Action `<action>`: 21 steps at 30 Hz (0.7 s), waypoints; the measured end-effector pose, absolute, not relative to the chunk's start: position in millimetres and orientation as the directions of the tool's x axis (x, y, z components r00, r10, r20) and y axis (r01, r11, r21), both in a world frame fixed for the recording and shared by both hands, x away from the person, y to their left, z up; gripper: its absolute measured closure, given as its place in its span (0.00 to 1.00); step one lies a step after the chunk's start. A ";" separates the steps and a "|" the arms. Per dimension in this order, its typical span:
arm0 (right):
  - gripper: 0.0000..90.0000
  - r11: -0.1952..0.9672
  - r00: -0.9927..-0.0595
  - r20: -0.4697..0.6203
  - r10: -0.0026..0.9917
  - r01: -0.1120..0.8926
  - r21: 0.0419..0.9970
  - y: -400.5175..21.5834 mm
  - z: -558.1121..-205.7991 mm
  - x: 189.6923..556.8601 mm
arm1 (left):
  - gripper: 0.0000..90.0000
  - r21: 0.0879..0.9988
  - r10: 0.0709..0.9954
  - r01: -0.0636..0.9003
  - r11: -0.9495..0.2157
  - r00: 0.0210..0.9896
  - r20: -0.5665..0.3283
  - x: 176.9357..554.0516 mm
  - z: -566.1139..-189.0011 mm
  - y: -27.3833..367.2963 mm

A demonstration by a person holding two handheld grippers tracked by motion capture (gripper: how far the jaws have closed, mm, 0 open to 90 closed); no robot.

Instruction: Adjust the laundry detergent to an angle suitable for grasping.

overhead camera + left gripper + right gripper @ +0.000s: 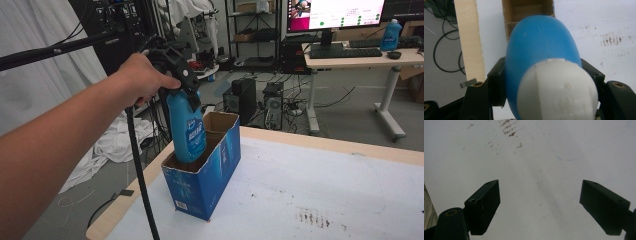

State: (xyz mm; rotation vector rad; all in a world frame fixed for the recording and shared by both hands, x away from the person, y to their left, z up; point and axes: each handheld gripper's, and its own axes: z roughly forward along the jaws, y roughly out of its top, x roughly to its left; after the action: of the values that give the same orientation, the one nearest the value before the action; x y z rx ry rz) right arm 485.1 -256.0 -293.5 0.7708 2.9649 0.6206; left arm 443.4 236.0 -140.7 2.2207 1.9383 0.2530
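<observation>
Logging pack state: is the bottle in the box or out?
Partly in: the bottle's base sits below the box rim, its upper body above, held by the left tool.

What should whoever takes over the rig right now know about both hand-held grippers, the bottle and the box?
Left hand-held gripper: shut on the blue bottle just below its white cap.
Right hand-held gripper: open, nothing held, over the white table.
Bottle: upright, lower end inside the near compartment of the blue carton at the table's left edge.
Done: bottle picked up and partly in.
Probably left: lower it fully, then release.
</observation>
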 end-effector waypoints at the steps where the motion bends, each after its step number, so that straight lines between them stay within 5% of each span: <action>1: 0.19 0.798 -0.875 0.082 0.477 0.470 0.379 -257.4 -293.9 485.6 | 0.42 0.241 0.990 0.961 -0.137 0.139 0.011 445.6 -148.5 235.4; 21: 0.19 0.802 -0.869 0.093 0.485 0.485 0.350 -256.7 -303.5 490.0 | 0.42 0.204 0.986 0.966 -0.162 0.165 0.001 456.1 -228.5 235.1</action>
State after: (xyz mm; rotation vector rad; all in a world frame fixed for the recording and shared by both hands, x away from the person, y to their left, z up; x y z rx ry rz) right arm 490.0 -256.7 -303.5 0.8023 2.9804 0.5782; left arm 456.1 235.1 -228.5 2.2738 1.9250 0.1995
